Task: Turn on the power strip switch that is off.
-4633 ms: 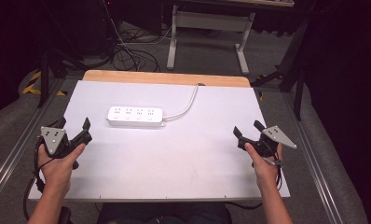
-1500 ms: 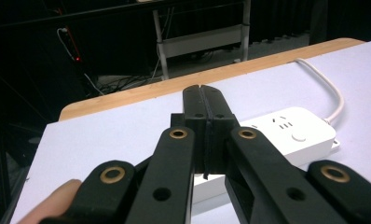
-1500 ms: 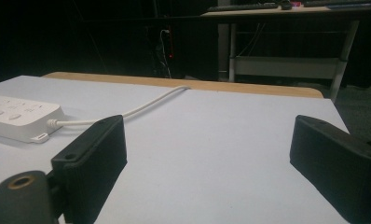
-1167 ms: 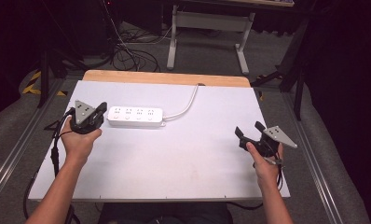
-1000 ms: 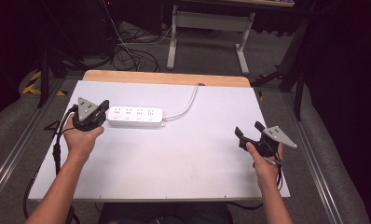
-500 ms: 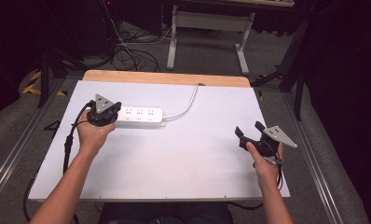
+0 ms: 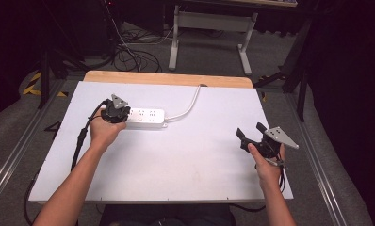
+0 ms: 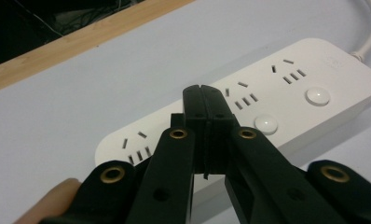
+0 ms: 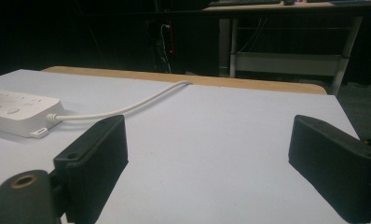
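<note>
A white power strip [image 7: 148, 117] with several sockets and round buttons lies at the back left of the white table top [image 7: 199, 169]. Its white cable [image 7: 188, 107] runs off over the far edge. My left gripper [image 7: 117, 113] is shut, with nothing between its jaws, and points down over the strip's left end. In the left gripper view the closed tips [image 8: 203, 100] sit in front of the strip [image 8: 286, 88], left of two round buttons; whether they touch it is hidden. My right gripper [image 7: 250, 130] stands open near the right edge, far from the strip [image 9: 16, 114].
A wooden strip [image 7: 167, 77] borders the table's far edge. Behind it are a desk frame [image 7: 209, 21] and loose cables [image 7: 129, 52] on the floor. Metal rails run along both sides of the table.
My left hand has moved right and slightly down, from beside the strip's left end to over it, jaws staying shut. The right hand has kept still.
</note>
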The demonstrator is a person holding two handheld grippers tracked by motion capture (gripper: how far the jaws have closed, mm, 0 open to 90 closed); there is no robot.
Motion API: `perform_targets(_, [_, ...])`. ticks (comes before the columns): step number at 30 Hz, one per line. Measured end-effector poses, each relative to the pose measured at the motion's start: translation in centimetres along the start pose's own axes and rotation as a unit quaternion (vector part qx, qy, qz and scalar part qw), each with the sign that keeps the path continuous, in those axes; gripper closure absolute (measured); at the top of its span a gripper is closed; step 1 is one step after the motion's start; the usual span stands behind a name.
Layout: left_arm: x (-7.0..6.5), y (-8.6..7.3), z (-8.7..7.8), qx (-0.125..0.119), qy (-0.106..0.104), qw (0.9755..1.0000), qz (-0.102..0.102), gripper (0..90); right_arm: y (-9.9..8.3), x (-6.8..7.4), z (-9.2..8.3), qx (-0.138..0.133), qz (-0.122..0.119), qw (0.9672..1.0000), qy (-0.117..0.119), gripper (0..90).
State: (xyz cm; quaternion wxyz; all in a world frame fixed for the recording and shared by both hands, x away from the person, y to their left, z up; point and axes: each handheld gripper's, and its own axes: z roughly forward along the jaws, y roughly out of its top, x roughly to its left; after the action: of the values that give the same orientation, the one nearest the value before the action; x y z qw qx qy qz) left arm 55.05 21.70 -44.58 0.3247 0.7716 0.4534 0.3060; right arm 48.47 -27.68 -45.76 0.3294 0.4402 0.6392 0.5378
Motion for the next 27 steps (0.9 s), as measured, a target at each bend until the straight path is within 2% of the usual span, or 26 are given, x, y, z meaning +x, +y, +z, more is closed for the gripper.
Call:
perform_targets(8, [-0.3,0.2,0.8,0.031,-0.017,0.9994,-0.006,90.0,0.0,0.0,0.0,0.0,0.0,1.0,0.0,12.4])
perform_targets(10, [-0.3,0.1,0.9,0.042,-0.016,0.999,-0.001,90.0,0.0,0.0,0.0,0.0,0.0,1.0,0.0,12.4])
perform_targets(14, [-0.3,0.1,1.1,0.053,-0.016,0.9984,-0.012,90.0,0.0,0.1,0.1,0.002,0.0,1.0,0.002,12.6])
perform_targets(16, [-0.1,0.0,1.2,0.06,-0.011,0.9981,-0.011,90.0,0.0,0.1,0.1,0.003,-0.003,1.0,0.003,12.7])
perform_targets(18, [0.0,-0.1,1.3,0.067,-0.014,0.9975,-0.021,90.0,0.0,0.2,0.1,0.004,-0.002,1.0,0.003,12.8])
perform_targets(24, [0.3,-0.1,1.4,0.067,-0.022,0.997,-0.032,90.0,-0.1,0.2,0.2,0.007,-0.004,1.0,0.002,12.8])
perform_targets(27, [0.3,-0.1,1.4,0.068,-0.023,0.997,-0.031,90.0,-0.1,0.2,0.2,0.007,-0.003,1.0,0.001,12.7])
